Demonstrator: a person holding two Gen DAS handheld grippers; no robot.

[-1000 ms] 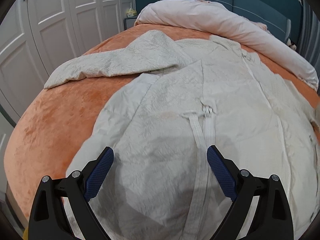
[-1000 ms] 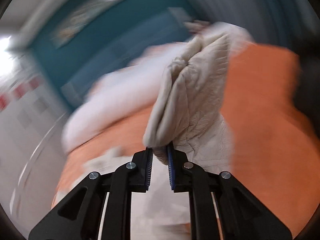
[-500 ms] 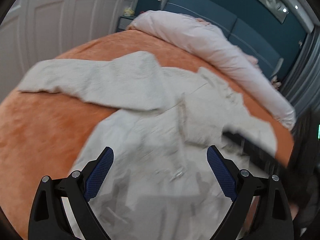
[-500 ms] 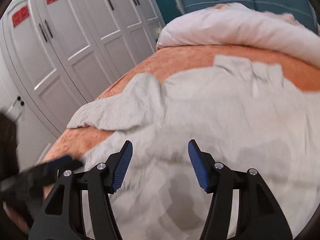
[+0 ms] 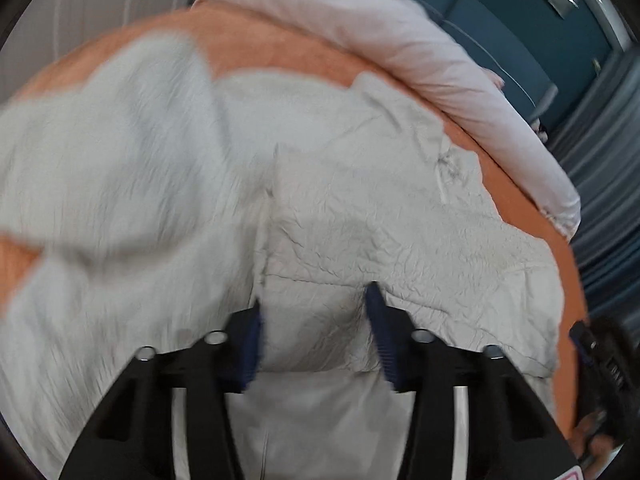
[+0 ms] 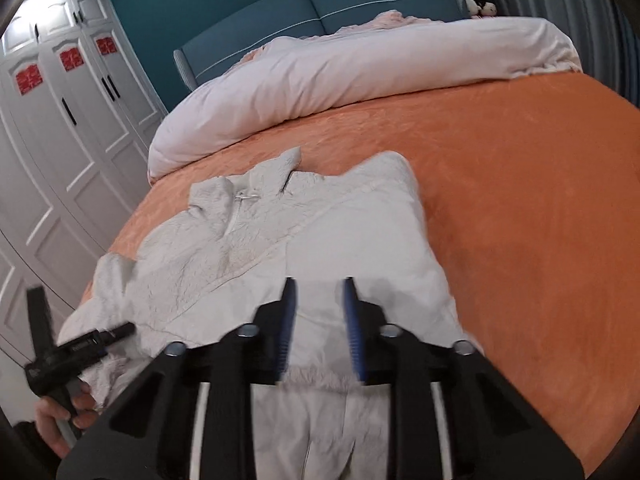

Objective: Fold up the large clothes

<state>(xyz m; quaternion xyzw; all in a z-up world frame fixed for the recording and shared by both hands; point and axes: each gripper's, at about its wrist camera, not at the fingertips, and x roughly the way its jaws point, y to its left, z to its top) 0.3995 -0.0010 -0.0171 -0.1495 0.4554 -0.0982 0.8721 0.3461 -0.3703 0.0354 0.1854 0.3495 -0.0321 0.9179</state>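
Observation:
A large cream quilted jacket (image 5: 360, 220) lies spread on the orange bed (image 5: 280, 56), zip and collar toward the pillows. Its right sleeve is folded across the body (image 6: 360, 232); the left sleeve stretches out to the left (image 5: 100, 152). My left gripper (image 5: 314, 322) hovers low over the jacket, jaws partly open, with cloth showing between the pads; no grip is visible. My right gripper (image 6: 318, 316) is over the folded right part, jaws narrowly open with nothing in them. The left gripper also shows at the right wrist view's left edge (image 6: 76, 350).
A rolled pale pink duvet (image 6: 360, 68) lies across the head of the bed, before a teal headboard (image 6: 320, 4). White wardrobe doors (image 6: 60, 128) stand to the left. Grey curtains (image 5: 600, 168) hang on the right. Bare orange bedspread (image 6: 540, 200) lies right of the jacket.
My right gripper let go of the sleeve it had carried across the jacket, opened, then narrowed. My left gripper dropped closer to the jacket, swung right, and its jaws narrowed.

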